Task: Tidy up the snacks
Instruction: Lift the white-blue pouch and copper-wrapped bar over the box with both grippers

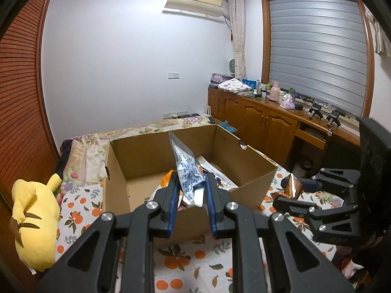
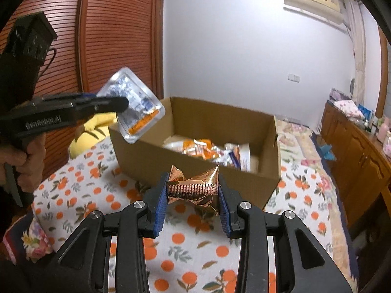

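An open cardboard box (image 1: pixel 122 185) (image 2: pixel 195 166) stands on a bed with an orange-print sheet, and several snack packets (image 2: pixel 205 151) lie inside it. My left gripper (image 1: pixel 191 183) (image 2: pixel 122 103) is shut on a flat silver packet (image 1: pixel 188 171) (image 2: pixel 135 102) with blue print and an orange strip, held in the air near the box's near-left corner. My right gripper (image 2: pixel 193 183) (image 1: pixel 284 190) is shut on a crinkled copper-foil packet (image 2: pixel 195 185) (image 1: pixel 292 186), held just in front of the box's near wall. A hand (image 2: pixel 17 161) grips the left gripper's handle.
A yellow plush toy (image 1: pixel 34 217) (image 2: pixel 95 131) lies left of the box beside a brown slatted wardrobe (image 1: pixel 19 102). A wooden sideboard (image 1: pixel 264 117) with clutter runs along the right under a shuttered window. The sheet (image 2: pixel 195 244) in front of the box is bare.
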Action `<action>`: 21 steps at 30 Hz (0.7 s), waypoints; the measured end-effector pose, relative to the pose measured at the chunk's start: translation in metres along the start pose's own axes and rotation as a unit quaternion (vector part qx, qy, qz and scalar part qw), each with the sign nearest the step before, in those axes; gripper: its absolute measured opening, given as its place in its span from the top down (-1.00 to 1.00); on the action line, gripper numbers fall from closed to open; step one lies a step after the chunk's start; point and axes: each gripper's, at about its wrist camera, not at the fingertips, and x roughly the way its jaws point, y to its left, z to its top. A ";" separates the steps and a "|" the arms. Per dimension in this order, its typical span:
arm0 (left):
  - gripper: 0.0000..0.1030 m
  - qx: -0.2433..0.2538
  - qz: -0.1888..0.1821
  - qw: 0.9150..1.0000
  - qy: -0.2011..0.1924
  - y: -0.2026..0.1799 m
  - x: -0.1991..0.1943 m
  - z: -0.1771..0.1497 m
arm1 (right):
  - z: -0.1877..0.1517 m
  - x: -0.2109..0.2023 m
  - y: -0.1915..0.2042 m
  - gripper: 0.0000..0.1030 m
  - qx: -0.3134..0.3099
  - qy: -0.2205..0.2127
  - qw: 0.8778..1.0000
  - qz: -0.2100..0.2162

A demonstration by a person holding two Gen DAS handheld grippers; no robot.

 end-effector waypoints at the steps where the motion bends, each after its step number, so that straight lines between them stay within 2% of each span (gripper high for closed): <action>1: 0.66 0.001 0.003 1.000 0.001 0.001 0.002 0.001 | 0.003 0.001 -0.001 0.30 0.001 -0.001 1.000 0.001; 10: 0.66 -0.011 0.019 1.000 0.008 0.021 0.028 0.010 | 0.038 0.023 -0.001 0.30 -0.007 -0.004 1.000 0.000; 21: 0.65 -0.021 0.036 0.999 0.035 0.037 0.060 0.005 | 0.054 0.054 0.002 0.30 -0.013 0.016 1.000 -0.003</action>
